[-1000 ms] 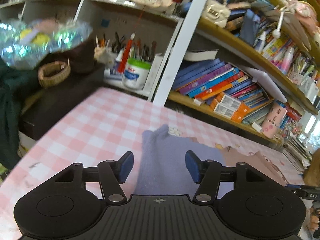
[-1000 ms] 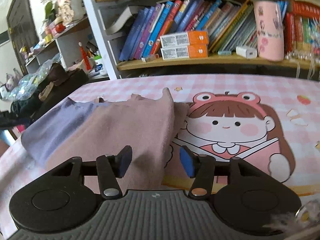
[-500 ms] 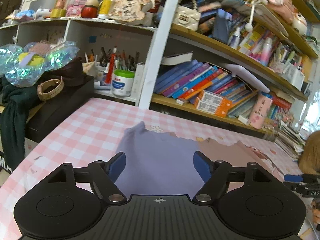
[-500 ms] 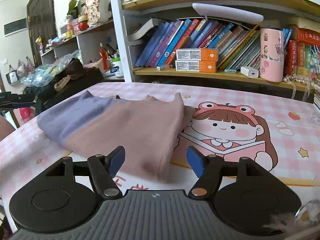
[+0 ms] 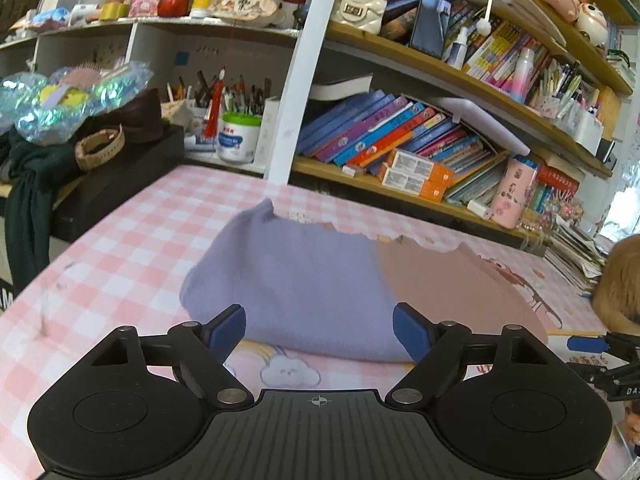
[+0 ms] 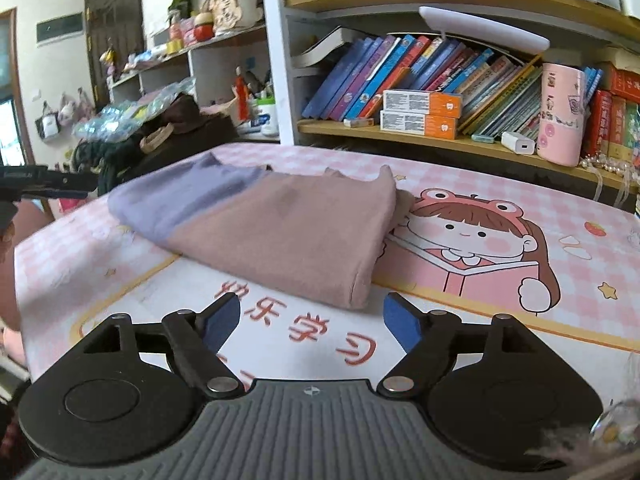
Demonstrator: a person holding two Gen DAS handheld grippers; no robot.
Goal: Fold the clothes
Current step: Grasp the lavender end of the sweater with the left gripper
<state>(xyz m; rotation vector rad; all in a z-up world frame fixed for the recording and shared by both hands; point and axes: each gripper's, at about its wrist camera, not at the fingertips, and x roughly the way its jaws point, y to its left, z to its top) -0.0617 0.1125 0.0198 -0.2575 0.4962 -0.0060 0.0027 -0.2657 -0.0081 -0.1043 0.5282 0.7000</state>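
Observation:
A folded garment (image 5: 320, 280), lilac on one half and dusty pink on the other, lies flat on the pink checked table mat (image 5: 132, 240). In the right wrist view the same garment (image 6: 272, 232) rests left of a cartoon girl print. My left gripper (image 5: 320, 332) is open, just short of the lilac fold edge, with nothing between its blue pads. My right gripper (image 6: 312, 320) is open too, a little back from the pink corner. Each gripper's tip shows at the edge of the other's view.
Shelves of books (image 5: 392, 140) run along the table's far side, with a pink cup (image 6: 560, 116) and orange boxes (image 6: 420, 114). A dark box with a scarf and shiny bags (image 5: 60, 112) stands at the left end. Someone's hair (image 5: 620, 280) shows at right.
Both grippers have drawn back from the garment and opened wider. The garment lies let go, folded on the mat.

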